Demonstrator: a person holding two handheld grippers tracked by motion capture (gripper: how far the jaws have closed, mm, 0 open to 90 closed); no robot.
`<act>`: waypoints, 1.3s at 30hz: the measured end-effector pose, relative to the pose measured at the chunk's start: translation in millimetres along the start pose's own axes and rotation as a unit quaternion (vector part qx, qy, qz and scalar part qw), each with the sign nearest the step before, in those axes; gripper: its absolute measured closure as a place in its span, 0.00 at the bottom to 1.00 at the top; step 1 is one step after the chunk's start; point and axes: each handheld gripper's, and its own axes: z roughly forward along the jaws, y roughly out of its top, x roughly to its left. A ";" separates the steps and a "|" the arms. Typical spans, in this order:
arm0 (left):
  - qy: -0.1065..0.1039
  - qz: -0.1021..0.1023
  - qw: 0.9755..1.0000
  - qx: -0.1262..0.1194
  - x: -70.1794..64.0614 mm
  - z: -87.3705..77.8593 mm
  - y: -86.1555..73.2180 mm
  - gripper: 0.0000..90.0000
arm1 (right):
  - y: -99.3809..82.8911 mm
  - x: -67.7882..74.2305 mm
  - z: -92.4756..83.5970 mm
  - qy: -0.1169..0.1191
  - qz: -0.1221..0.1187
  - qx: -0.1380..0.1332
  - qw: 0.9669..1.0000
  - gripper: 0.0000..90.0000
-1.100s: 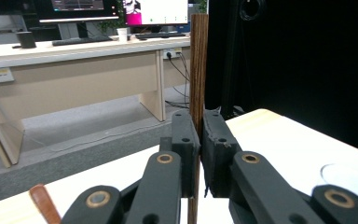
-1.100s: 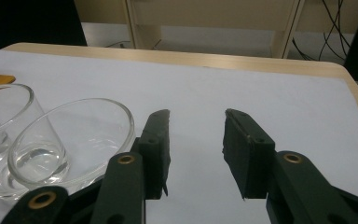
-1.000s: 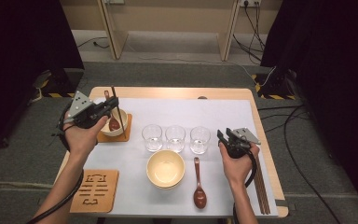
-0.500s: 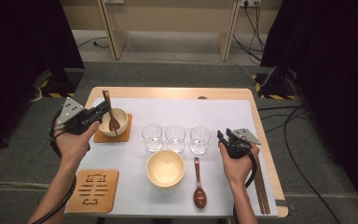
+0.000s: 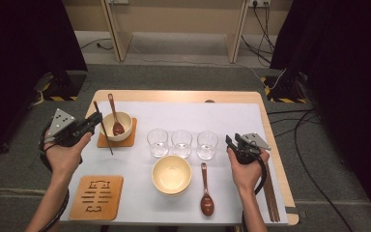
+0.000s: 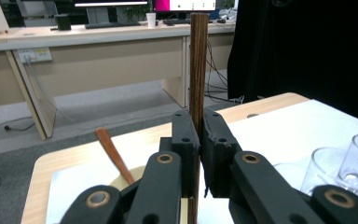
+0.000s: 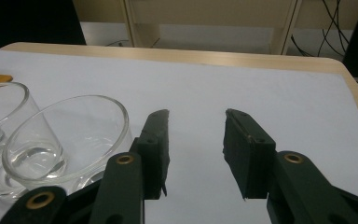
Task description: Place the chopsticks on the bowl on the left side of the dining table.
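One chopstick [image 5: 103, 127] pinched in the left tool [image 5: 92, 122], just left of the bowl [image 5: 116, 126]; right tool [image 5: 232, 141] spread, empty. Next, probably lay it down.

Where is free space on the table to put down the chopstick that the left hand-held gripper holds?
The white mat lies bare behind the three glasses, and also between the carved coaster and the empty bowl. It is crowded around the bowl with the spoon, beside the chopstick.

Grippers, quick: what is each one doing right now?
Left gripper: shut on a dark wooden chopstick.
Right gripper: open, holding nothing.
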 end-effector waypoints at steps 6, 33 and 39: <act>0.013 -0.014 1.000 0.024 10.2 -0.4 -9.3 0.93 | -1.5 -1.4 0.9 -0.001 0.000 0.002 1.000 0.68; 0.133 -0.124 0.974 0.133 53.1 101.0 -10.6 0.93 | -6.4 -2.9 5.6 -0.001 0.004 0.012 1.000 0.68; 0.140 -0.127 0.967 0.171 53.8 118.9 -15.0 0.93 | -6.8 -2.8 6.7 0.000 0.003 0.013 1.000 0.68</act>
